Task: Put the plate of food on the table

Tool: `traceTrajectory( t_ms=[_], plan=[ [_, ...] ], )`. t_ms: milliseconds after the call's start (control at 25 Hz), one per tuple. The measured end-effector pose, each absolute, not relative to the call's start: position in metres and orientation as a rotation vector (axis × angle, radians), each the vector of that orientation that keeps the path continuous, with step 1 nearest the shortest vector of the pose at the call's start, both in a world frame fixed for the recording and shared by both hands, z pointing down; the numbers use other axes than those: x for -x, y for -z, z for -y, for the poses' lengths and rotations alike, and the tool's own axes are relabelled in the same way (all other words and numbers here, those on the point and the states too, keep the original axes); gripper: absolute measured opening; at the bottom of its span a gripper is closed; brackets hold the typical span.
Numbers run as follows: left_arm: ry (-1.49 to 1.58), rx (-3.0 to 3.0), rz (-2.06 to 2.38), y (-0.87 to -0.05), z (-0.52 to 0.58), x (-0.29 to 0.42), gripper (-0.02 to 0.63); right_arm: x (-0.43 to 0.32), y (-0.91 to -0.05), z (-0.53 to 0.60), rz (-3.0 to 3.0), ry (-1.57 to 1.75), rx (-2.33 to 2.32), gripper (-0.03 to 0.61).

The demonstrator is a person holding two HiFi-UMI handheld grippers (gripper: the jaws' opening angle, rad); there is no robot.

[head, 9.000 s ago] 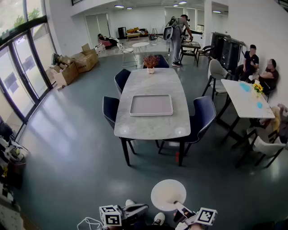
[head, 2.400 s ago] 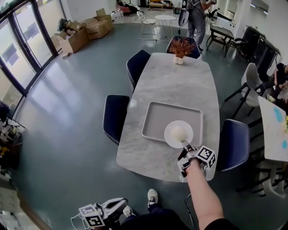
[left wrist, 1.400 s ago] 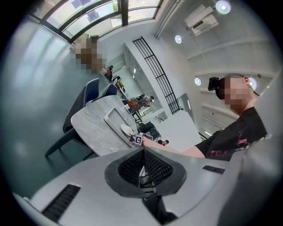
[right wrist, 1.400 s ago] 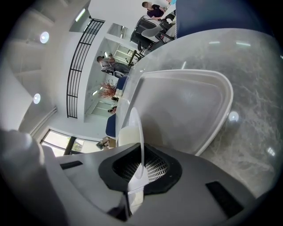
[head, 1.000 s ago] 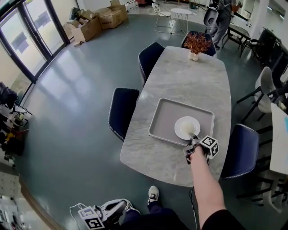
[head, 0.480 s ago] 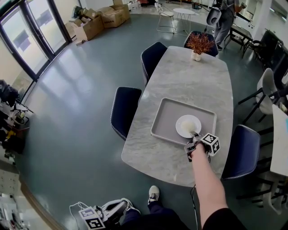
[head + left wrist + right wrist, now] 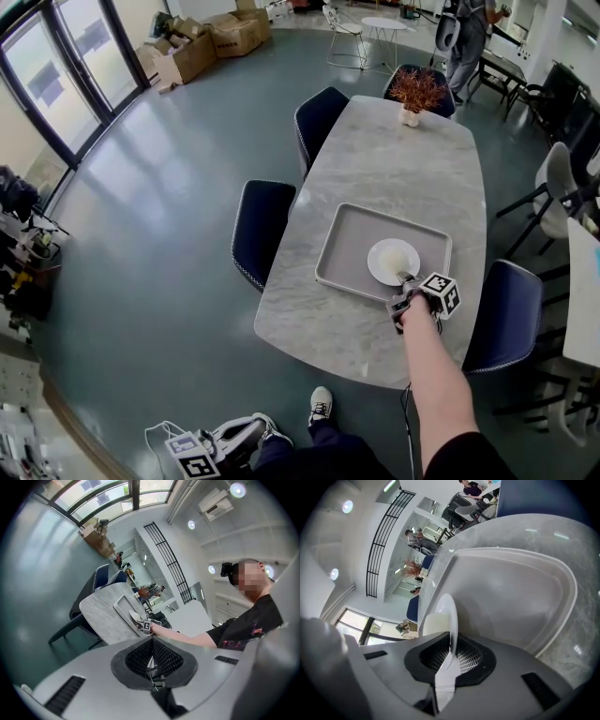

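Plate contact: the white plate [image 7: 449, 620] shows edge-on in the right gripper view, so I cannot tell whether its underside rests on the tray [image 7: 345, 246] or hangs just above it.
Food: a pale lump [image 7: 396, 259] on the plate, too small to identify from the head; the right gripper view shows only a cream block, partly hidden behind a jaw.
Left gripper: the left gripper [image 7: 251, 431] is low at the bottom edge of the head view, beside a shoe [image 7: 320, 403], its lower part cut off by the frame.
Right gripper: the right gripper [image 7: 404, 278] has its jaws nearly together, pinched on the plate's near rim.
Left gripper jaws: closed against each other with nothing held, seen only in its own view.
Plate position: over the right part of the grey tray, near that tray's near edge.
Tray: lies on the marble counter [image 7: 394, 169], towards its near end.
Surroundings: a potted plant [image 7: 412, 94] stands at the counter's far end; dark blue chairs [image 7: 262, 225] flank both long sides; cardboard boxes [image 7: 192, 52] sit by the windows.
In the way: the person's outstretched forearm [image 7: 431, 375] covers part of the counter's near right corner.
View differences: only the head view gives the whole counter; only the left gripper view shows the person side-on.
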State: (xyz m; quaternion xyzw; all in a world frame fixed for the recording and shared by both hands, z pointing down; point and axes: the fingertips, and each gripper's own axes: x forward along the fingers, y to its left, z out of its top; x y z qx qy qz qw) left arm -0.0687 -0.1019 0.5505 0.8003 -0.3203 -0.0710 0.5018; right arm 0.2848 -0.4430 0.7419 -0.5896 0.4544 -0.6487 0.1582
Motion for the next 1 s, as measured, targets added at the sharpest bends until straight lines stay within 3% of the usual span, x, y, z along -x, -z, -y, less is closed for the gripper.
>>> traceTrajectory(
  t_ms=[400, 640, 1000],
  plan=[
    [0.175, -1.934, 0.771, -0.550, 0.098, 0.069, 0.006, -0.287, -0.743, 0.440, -1.384, 1.884, 1.803, 0.058],
    [0.180, -1.940, 0.767, -0.550, 0.097, 0.071, 0.006, -0.291, -0.743, 0.438, -1.463, 1.906, 1.945, 0.143],
    [0.194, -1.945, 0.755, -0.549, 0.094, 0.079, 0.006, -0.300, -0.736, 0.423, -1.437, 1.871, 2.010, 0.148]
  ],
)
